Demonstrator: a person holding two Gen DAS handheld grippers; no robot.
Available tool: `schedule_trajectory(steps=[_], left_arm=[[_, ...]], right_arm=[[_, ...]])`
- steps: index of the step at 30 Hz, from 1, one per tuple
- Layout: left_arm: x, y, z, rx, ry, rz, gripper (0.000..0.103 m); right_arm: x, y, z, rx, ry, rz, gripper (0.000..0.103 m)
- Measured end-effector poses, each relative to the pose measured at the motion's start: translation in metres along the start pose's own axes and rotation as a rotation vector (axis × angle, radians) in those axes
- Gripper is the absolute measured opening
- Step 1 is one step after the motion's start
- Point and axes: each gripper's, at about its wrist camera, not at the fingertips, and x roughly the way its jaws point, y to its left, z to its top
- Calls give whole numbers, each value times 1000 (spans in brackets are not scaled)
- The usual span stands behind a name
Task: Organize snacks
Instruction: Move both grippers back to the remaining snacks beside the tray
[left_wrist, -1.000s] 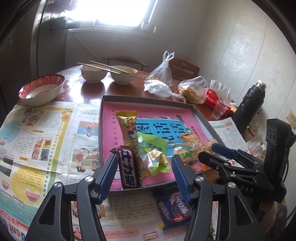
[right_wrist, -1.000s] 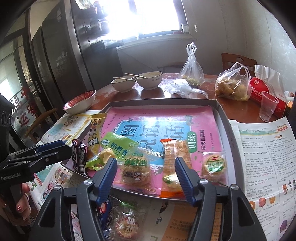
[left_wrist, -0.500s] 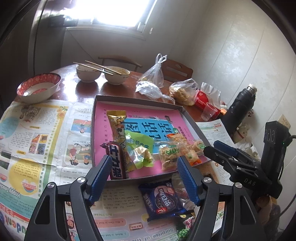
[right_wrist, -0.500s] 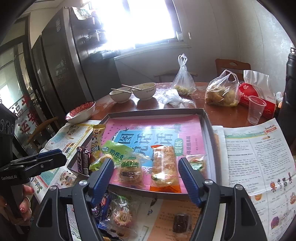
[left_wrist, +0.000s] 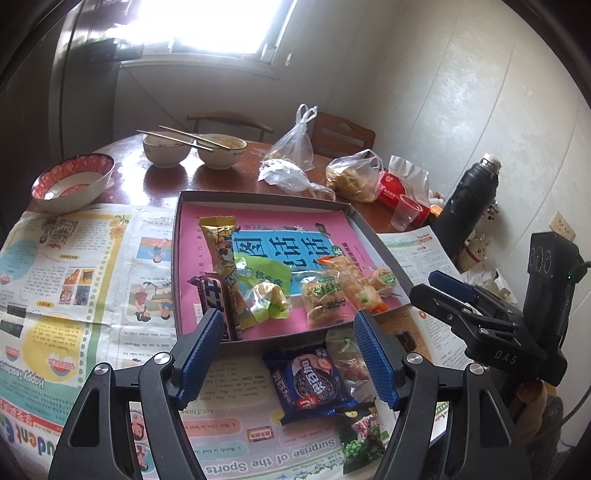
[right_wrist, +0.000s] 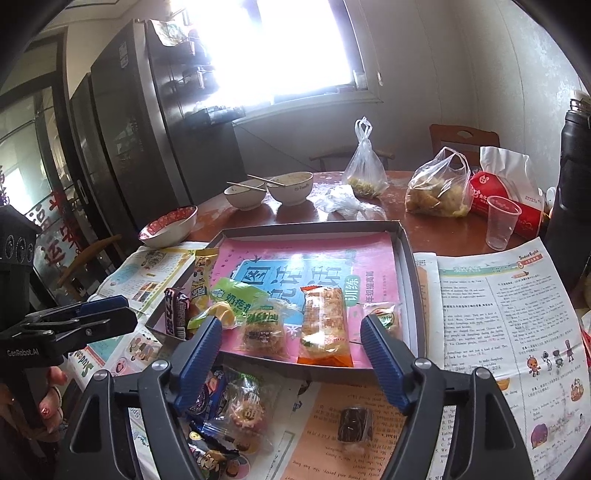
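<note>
A shallow grey tray (left_wrist: 178, 236) with a pink liner holds several snacks in a row near its front edge: a dark chocolate bar (left_wrist: 218, 306), a yellow packet (left_wrist: 221, 251), a green packet (left_wrist: 266, 273), a round cake (right_wrist: 263, 330) and an orange cracker pack (right_wrist: 324, 326). My left gripper (left_wrist: 286, 328) is open and empty above the tray's front edge. My right gripper (right_wrist: 291, 332) is open and empty, just in front of the tray. Loose snacks lie on the newspaper in front: a blue cookie pack (left_wrist: 308, 380), a green pea pack (left_wrist: 360, 439), a small brown cake (right_wrist: 354, 424).
Newspapers (left_wrist: 55, 266) cover the near table. Behind the tray stand two bowls with chopsticks (left_wrist: 192, 147), a red-rimmed bowl (left_wrist: 72, 181), plastic bags (right_wrist: 437, 188), a clear cup (right_wrist: 502, 221), a red tissue pack (right_wrist: 509, 203) and a black flask (left_wrist: 469, 199).
Both grippers have pulled back and up from the tray, so more loose snacks on the newspaper show. Both stay open. The snacks in the tray have not moved.
</note>
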Motion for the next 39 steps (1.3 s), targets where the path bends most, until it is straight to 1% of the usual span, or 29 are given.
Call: schedule_trajectory(steps=[5, 17, 24, 39], left_arm=[[-2, -6, -3, 18, 5, -2, 74], [2, -20, -16, 62, 59, -10, 74], [4, -22, -24, 80, 86, 2, 74], [12, -35, -46, 143, 159, -5, 74]], right_arm=[[-5, 3, -1, -12, -7, 3, 77], [-16, 11, -4, -43, -12, 6, 79], [-18, 13, -9, -41, 2, 20, 79], [-17, 17, -17, -47, 37, 27, 80]])
